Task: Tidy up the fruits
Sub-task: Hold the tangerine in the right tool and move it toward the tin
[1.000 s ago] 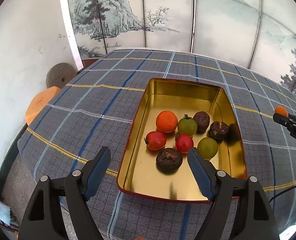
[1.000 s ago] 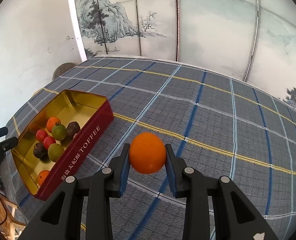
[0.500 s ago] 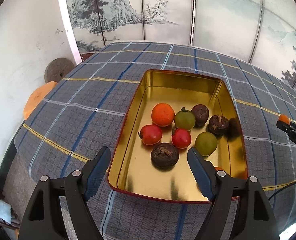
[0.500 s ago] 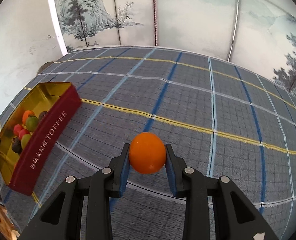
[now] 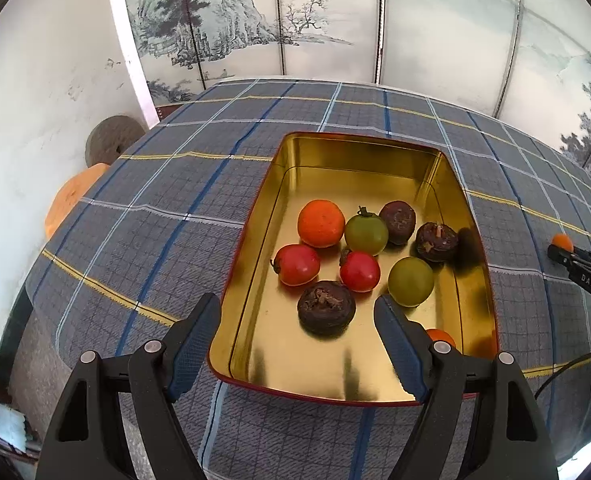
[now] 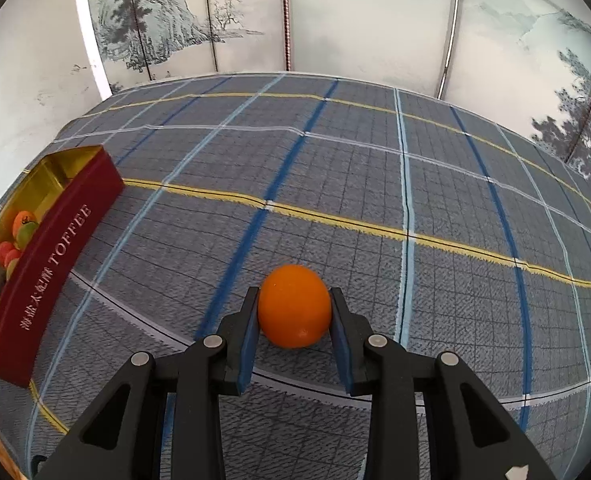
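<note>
Swinging right, my right gripper carries the orange clamped in its jaws, away from the tin; left gripper jaws apart over the tin's fruits.

The tin sits on the table, directly ahead of the left claw, whose fingers straddle the near left corner of the tin. Eight fruits lie clustered in the middle of the tin; one more fruit lies apart, at the near right wall, behind the right finger. The far end of the tin holds nothing. In the right wrist view, the tin lies far left, and the right claw holds a fruit over the table.
</note>
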`<state>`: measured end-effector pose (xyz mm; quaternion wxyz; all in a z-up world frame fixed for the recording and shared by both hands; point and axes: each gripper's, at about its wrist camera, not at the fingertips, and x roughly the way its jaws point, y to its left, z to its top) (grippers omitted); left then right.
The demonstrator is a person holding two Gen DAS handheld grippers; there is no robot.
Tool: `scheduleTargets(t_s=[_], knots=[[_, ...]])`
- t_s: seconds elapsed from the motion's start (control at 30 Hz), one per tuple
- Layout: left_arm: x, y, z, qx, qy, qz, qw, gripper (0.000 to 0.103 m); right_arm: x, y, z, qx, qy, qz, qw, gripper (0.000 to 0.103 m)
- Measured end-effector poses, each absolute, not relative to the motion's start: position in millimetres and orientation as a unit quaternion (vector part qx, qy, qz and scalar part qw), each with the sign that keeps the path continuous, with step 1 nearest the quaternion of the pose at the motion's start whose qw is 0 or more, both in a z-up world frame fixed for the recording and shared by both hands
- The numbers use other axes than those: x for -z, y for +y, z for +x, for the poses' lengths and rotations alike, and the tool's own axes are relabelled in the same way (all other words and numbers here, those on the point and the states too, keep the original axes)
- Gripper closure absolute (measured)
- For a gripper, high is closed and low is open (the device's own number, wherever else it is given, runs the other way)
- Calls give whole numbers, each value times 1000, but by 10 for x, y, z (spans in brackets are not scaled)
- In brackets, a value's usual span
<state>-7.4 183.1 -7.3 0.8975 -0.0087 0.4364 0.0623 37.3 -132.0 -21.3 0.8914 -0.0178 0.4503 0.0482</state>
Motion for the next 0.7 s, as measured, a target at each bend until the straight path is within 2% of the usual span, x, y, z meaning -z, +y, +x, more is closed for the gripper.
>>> scheduleTargets(t_s=[0.7], knots=[[61, 1884, -107, -63, 450, -10, 891, 24, 248, -1287, 385, -44, 443, -22, 895, 70]])
